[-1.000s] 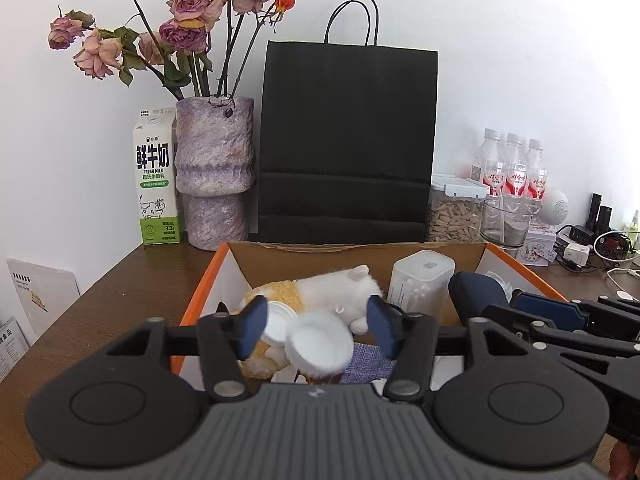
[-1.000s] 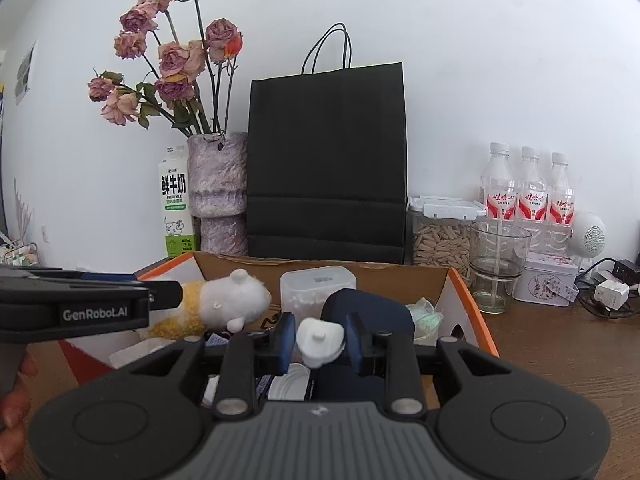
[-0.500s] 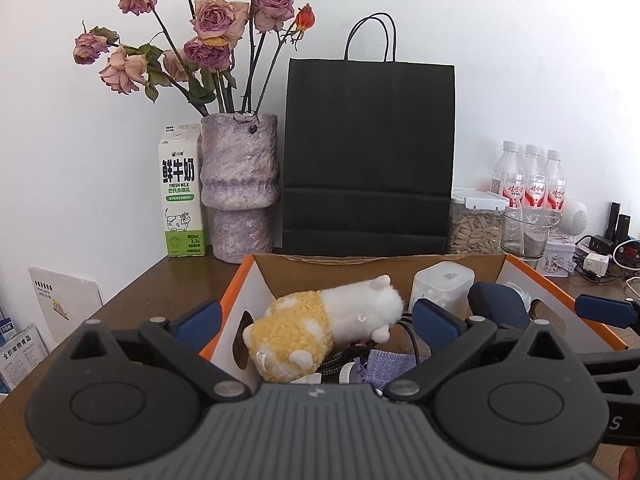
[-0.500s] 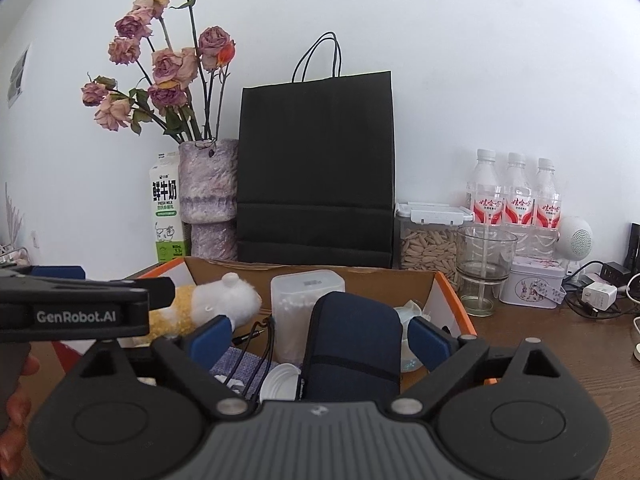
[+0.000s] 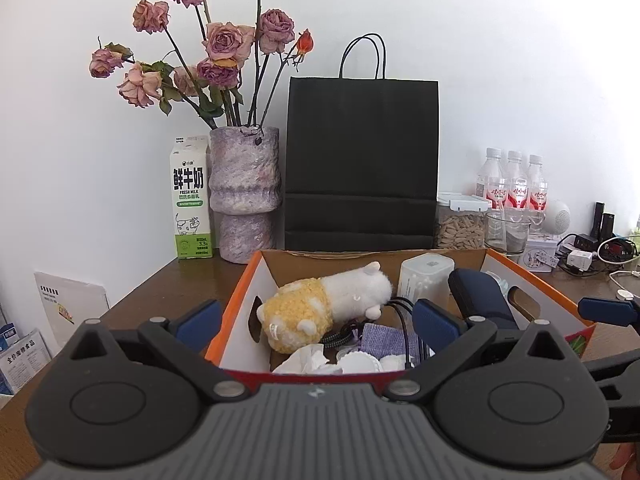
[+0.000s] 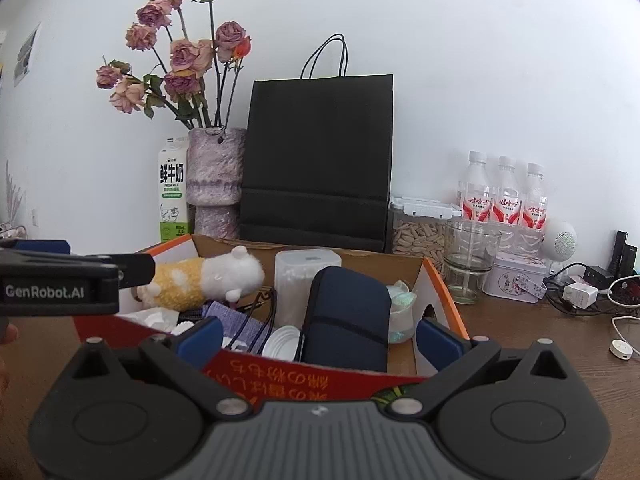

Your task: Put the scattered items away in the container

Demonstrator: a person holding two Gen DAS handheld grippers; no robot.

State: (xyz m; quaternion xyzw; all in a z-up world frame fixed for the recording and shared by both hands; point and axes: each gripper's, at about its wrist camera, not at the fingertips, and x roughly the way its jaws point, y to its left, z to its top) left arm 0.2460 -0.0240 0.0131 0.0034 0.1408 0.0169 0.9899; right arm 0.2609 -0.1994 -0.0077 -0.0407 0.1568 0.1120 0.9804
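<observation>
An orange-edged cardboard box (image 5: 240, 300) (image 6: 444, 292) holds a yellow and white plush toy (image 5: 324, 308) (image 6: 208, 278), a clear plastic jar (image 5: 424, 280) (image 6: 300, 280), a dark blue pouch (image 5: 480, 300) (image 6: 344, 316), a purple cloth (image 5: 380, 340), black cords, crumpled tissue (image 5: 304, 360) and white lids (image 6: 284, 340). My left gripper (image 5: 316, 320) is open and empty, at the box's near wall. My right gripper (image 6: 316, 336) is open and empty, at the box's near right side. The left gripper's body shows at the left of the right wrist view.
Behind the box stand a black paper bag (image 5: 360, 160), a purple vase with dried roses (image 5: 244, 192), and a milk carton (image 5: 190, 200). To the right are a seed jar (image 6: 420, 228), a glass (image 6: 470, 260), three bottles (image 6: 504, 196), a tin and chargers with cables.
Both grippers were shut on small white caps over the box a second ago. Both opened, the caps dropped into the box, and both grippers pulled back.
</observation>
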